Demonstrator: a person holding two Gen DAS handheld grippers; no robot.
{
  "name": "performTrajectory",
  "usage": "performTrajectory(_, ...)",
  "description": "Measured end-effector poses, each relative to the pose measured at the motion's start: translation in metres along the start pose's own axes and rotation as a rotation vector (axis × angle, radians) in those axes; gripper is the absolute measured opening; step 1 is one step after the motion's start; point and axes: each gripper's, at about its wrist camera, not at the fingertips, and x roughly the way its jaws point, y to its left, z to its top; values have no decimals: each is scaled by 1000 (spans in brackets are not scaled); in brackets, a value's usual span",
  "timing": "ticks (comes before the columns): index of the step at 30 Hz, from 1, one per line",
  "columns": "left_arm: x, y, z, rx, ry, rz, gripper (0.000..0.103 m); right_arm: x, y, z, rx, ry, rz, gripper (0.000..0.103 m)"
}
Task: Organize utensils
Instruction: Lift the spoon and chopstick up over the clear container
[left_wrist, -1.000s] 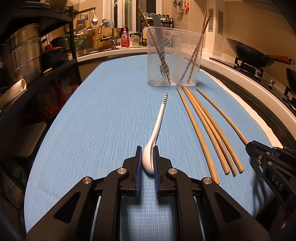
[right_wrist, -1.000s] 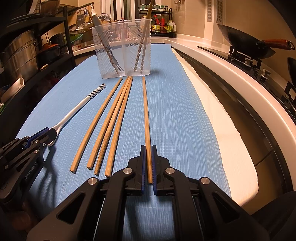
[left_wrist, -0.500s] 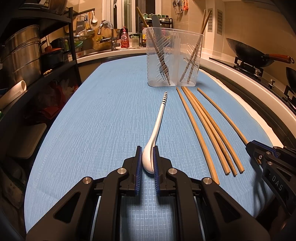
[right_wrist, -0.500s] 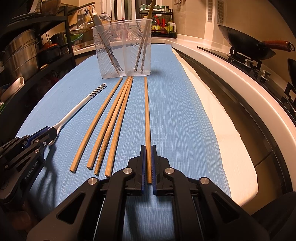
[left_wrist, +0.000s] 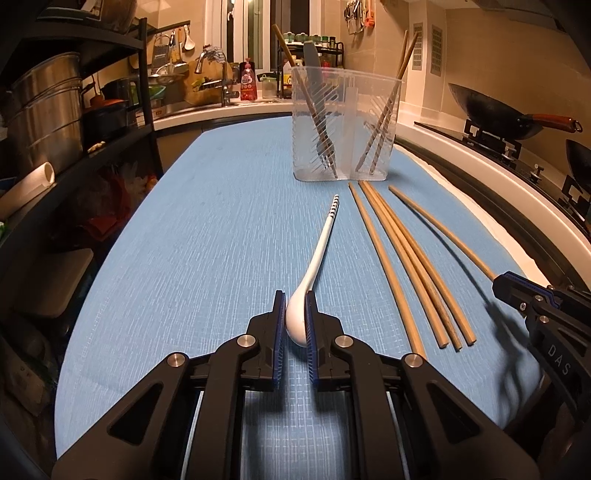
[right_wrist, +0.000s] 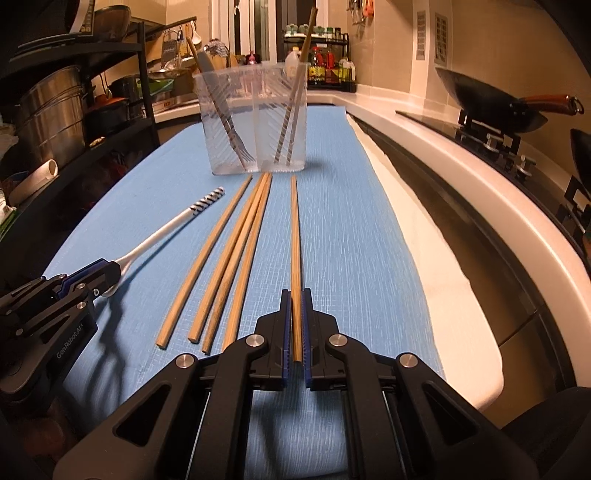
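My left gripper (left_wrist: 295, 314) sits low, fingers (left_wrist: 279, 332) closed on a spoon (left_wrist: 317, 258) bowl. My right gripper (right_wrist: 295, 314) sits level, clamping one chopstick (right_wrist: 295, 240).

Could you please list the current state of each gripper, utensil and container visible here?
left gripper: shut on the white spoon's bowl.
right gripper: shut on the single chopstick.
white spoon: flat on the mat, handle toward the holder.
single chopstick: gripped at its near end, apart from the rest.
four loose chopsticks: lying on the mat, ungripped.
clear utensil holder: upright, holding a fork and chopsticks.
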Motion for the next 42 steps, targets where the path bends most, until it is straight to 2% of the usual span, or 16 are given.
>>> performTrajectory(10, -38, -3, 2, 32, -109, -11, 11, -58, -1, 11, -48, -145, 22, 5)
performTrajectory(18, -71, 1, 13, 23, -218, -41, 11, -95, -15, 29, -50, -219, 12, 5)
performTrajectory(22, -83, 9, 22, -8, -246, -50, 11, -109, -15, 43, -61, -256, 10, 5)
performTrajectory(29, -98, 11, 40, 0, -300, -41, 12, -122, -10, 62, -74, -289, 31, 5)
performTrajectory(36, -111, 7, 69, 18, -318, -22, 12, -125, -2, 80, -84, -300, 50, 5)
performTrajectory(42, -111, -1, 101, 57, -267, -4, 12, -128, 7, 105, -90, -318, 68, 5)
